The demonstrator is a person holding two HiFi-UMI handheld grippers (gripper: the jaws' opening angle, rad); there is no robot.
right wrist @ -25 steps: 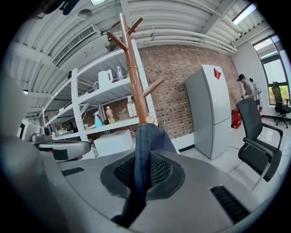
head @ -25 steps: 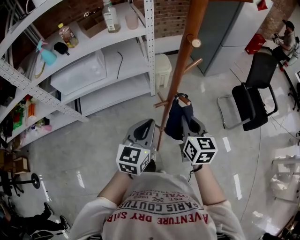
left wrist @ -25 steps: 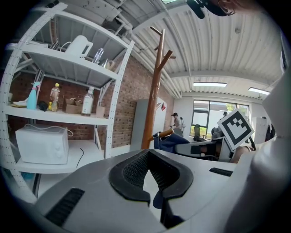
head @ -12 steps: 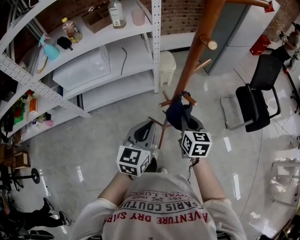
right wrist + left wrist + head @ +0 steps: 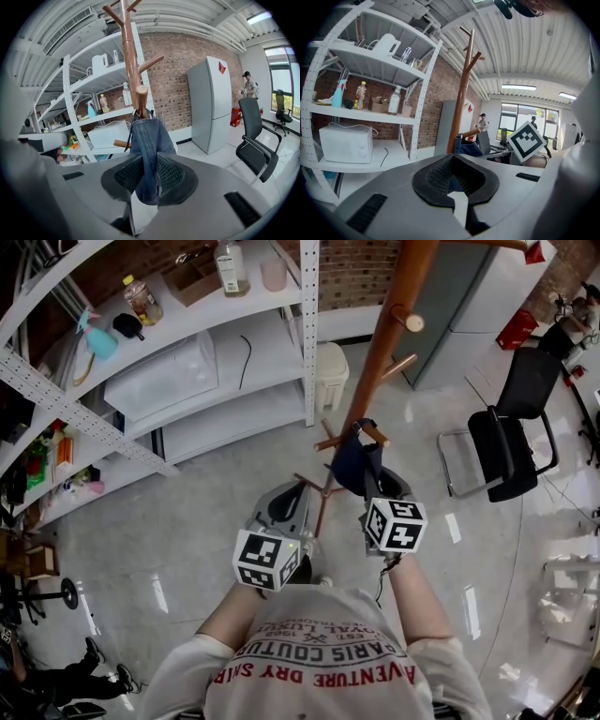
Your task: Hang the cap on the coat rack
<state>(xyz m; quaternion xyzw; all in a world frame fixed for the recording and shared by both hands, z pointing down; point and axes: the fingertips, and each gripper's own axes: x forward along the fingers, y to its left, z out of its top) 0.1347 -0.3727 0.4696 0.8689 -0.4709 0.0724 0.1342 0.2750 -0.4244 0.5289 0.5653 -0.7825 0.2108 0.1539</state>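
**Head view.** The cap [image 5: 354, 465] is hanging by its strap loop on a low peg [image 5: 373, 434] of the coat rack [image 5: 380, 352], on the side facing the person. The right gripper [image 5: 379, 487] is sitting directly below the peg with the cap's lower edge in its jaws. The left gripper [image 5: 289, 501] is waiting on the far side of the pole, clearly farther from the cap. On the shelving unit [image 5: 307, 324], a cardboard box [image 5: 192, 282] is standing on the top shelf; its contents cannot be made out.

**Left gripper view.** The left gripper [image 5: 454, 183] is holding its jaws together with nothing between them. The cap [image 5: 468, 147] is hanging ahead and to the right, near the pole.

**Right gripper view.** The right gripper [image 5: 146, 190] is opening its jaws; they are barely apart, and the pads are gripping the cap's [image 5: 149, 140] denim fold. The cap's long axis is running straight up from the fingers to the peg [image 5: 141, 97]. Release probably requires only a downward retreat, since the peg is already carrying the loop.
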